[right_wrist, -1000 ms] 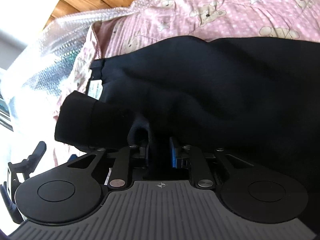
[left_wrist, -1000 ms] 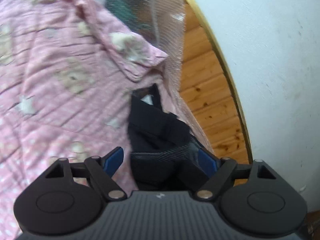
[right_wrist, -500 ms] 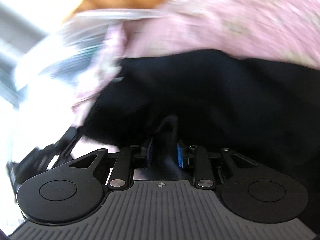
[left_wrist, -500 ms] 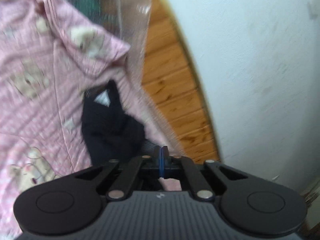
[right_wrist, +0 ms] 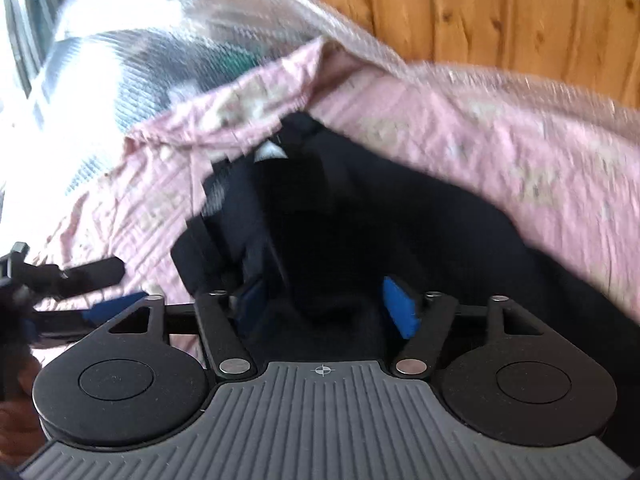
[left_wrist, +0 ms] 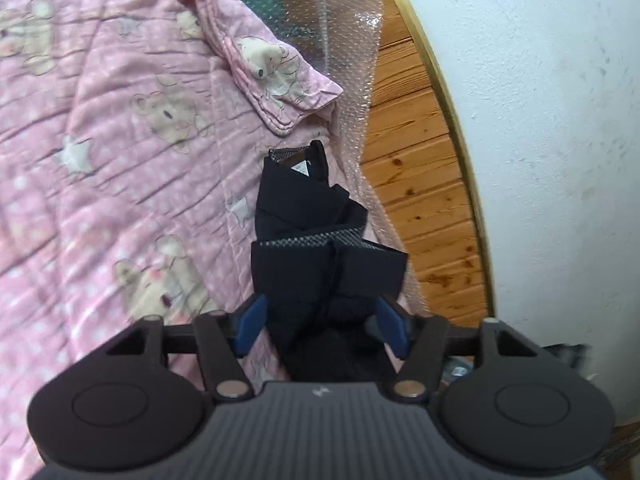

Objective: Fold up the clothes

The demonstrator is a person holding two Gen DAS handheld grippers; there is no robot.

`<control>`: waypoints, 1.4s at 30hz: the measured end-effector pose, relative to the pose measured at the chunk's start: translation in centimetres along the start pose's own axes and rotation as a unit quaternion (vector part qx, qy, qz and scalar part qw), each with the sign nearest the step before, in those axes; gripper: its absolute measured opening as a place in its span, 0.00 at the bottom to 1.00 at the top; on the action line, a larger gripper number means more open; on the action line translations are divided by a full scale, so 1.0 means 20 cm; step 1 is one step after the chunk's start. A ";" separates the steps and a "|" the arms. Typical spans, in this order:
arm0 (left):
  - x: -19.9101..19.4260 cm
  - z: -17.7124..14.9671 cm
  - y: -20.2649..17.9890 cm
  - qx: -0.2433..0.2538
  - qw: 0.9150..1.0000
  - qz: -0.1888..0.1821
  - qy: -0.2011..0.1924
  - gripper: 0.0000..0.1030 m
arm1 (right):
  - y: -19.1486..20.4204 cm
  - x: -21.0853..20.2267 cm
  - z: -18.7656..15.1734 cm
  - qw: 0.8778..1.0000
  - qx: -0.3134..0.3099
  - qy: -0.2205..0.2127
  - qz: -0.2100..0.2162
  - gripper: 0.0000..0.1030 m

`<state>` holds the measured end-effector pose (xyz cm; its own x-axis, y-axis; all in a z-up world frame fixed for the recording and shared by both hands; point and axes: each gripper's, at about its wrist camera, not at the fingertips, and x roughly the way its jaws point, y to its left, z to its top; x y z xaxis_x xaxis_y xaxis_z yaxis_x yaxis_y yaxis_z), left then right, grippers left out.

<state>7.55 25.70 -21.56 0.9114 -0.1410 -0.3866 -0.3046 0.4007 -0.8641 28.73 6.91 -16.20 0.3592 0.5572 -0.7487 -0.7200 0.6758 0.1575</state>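
Observation:
A dark navy garment (left_wrist: 316, 256) lies bunched on the pink bear-print quilt (left_wrist: 120, 152), close to the quilt's right edge, with a white label at its far end. My left gripper (left_wrist: 322, 324) is open, its blue pads (left_wrist: 250, 322) standing either side of the garment's near end without clamping it. In the blurred right wrist view the same garment (right_wrist: 400, 216) spreads wide over the quilt (right_wrist: 500, 128). My right gripper (right_wrist: 326, 306) is open too, with cloth lying between its fingers. The left gripper (right_wrist: 126, 284) shows at the left edge there.
Bubble wrap (left_wrist: 348, 40) covers something greenish beyond the quilt's edge and hangs down its side. Right of it come wooden boards (left_wrist: 412, 184) and a white wall (left_wrist: 540, 120). In the right wrist view, wooden panels (right_wrist: 480, 8) stand behind the quilt.
Both grippers have let go of the dark garment and opened wide. The left one was shut half a second ago. The right view has swung toward the garment's label end.

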 end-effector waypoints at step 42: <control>0.31 0.02 -0.09 0.100 0.993 0.029 0.051 0.68 | -0.04 0.09 0.12 0.999 -0.018 -0.027 -0.010 0.85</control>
<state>13.89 24.38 -22.22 0.8585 -0.1989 -0.4727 -0.2852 0.5810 -0.7623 31.31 8.50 -16.08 0.4042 0.5697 -0.7156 -0.7329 0.6698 0.1192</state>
